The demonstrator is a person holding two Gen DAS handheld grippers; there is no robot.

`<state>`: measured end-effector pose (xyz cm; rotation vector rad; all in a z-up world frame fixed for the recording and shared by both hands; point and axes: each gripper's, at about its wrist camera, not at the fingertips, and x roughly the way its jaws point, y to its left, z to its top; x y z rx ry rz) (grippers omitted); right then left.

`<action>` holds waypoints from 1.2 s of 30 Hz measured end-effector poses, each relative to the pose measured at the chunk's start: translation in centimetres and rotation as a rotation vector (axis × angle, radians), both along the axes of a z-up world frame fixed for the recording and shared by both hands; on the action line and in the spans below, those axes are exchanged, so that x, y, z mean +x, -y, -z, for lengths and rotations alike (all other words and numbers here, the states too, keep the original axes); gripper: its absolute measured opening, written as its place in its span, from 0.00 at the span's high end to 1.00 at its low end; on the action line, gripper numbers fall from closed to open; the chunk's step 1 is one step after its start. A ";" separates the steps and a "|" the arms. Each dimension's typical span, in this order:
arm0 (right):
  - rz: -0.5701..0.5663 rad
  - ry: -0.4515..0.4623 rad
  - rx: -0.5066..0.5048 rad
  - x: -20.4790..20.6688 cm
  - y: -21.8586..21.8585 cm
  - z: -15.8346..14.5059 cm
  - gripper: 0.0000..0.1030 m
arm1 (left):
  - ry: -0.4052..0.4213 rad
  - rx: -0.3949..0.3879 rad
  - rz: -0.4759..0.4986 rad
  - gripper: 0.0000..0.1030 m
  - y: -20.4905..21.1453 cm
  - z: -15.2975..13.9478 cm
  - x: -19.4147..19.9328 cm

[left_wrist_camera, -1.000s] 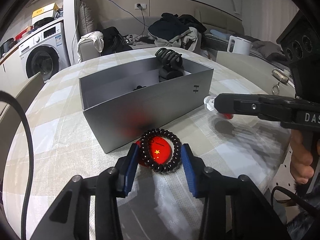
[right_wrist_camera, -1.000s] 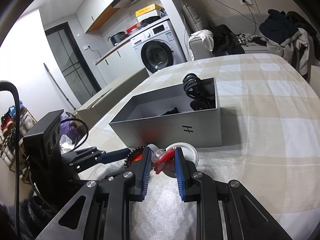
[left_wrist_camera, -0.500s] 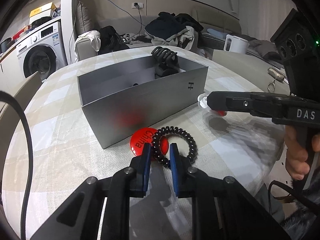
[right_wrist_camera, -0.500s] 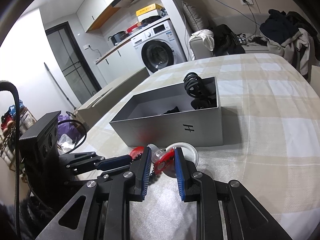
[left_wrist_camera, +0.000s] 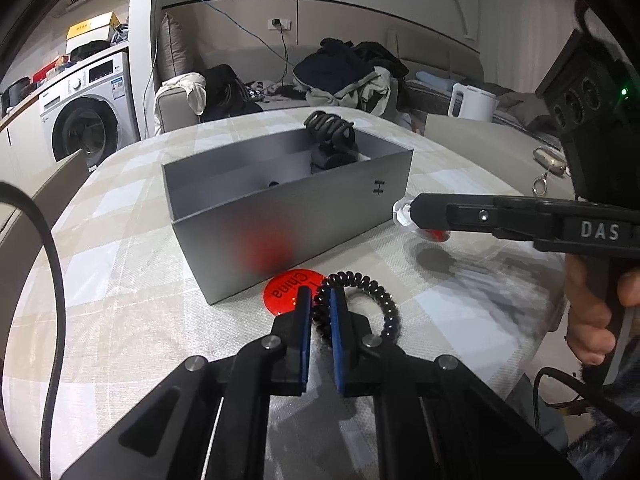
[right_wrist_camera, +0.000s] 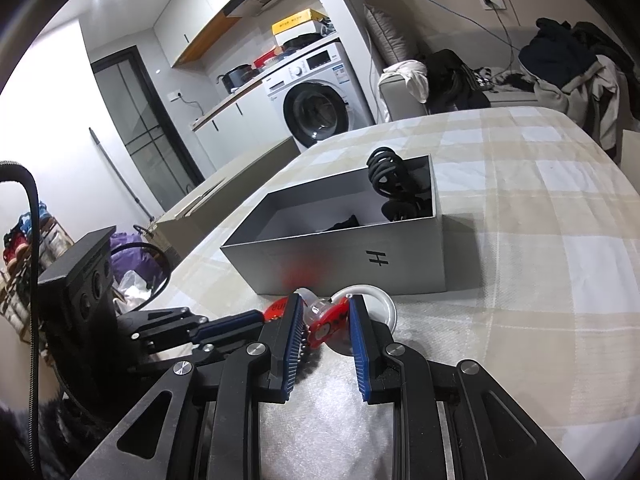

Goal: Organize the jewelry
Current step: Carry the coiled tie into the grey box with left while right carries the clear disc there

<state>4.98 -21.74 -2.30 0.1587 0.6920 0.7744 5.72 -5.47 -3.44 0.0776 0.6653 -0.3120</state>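
A black spiral bracelet (left_wrist_camera: 384, 312) lies on the checked tablecloth beside a round red badge (left_wrist_camera: 282, 290). My left gripper (left_wrist_camera: 320, 292) has its jaws closing tight, and the blue pads pinch the coil's near-left part. A grey open box (left_wrist_camera: 288, 208) stands just behind, with a black hair claw (left_wrist_camera: 330, 128) in its far corner. My right gripper (right_wrist_camera: 326, 302) is shut on a small clear and red trinket (right_wrist_camera: 326, 320) with a white ring (right_wrist_camera: 382, 300) behind it, close to the box's front wall (right_wrist_camera: 360, 258). In the left wrist view that right gripper (left_wrist_camera: 412, 210) hangs just above the cloth.
A person's hand (left_wrist_camera: 592, 320) holds the right gripper's handle at the table's right edge. A key fob (left_wrist_camera: 550, 162) lies on the far right. A white kettle (left_wrist_camera: 472, 102), piled clothes (left_wrist_camera: 344, 72) and a washing machine (left_wrist_camera: 84, 120) stand beyond the table.
My left jaws went from wide open around the spiral bracelet to pinched on its near-left part, and the coil slid right, off the red badge. The right gripper kept still.
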 end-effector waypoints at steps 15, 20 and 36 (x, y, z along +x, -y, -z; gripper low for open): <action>-0.013 0.043 0.063 -0.3 0.5 -1.7 0.79 | 0.115 -0.063 -0.036 0.96 -1.6 -3.6 -0.4; 0.004 0.070 0.084 0.5 0.4 -3.8 0.79 | 0.158 -0.091 -0.076 0.96 -2.6 -5.3 0.9; 0.094 -0.014 0.177 7.0 1.4 -5.0 0.79 | 0.202 -0.120 -0.155 0.96 -3.6 -6.3 5.2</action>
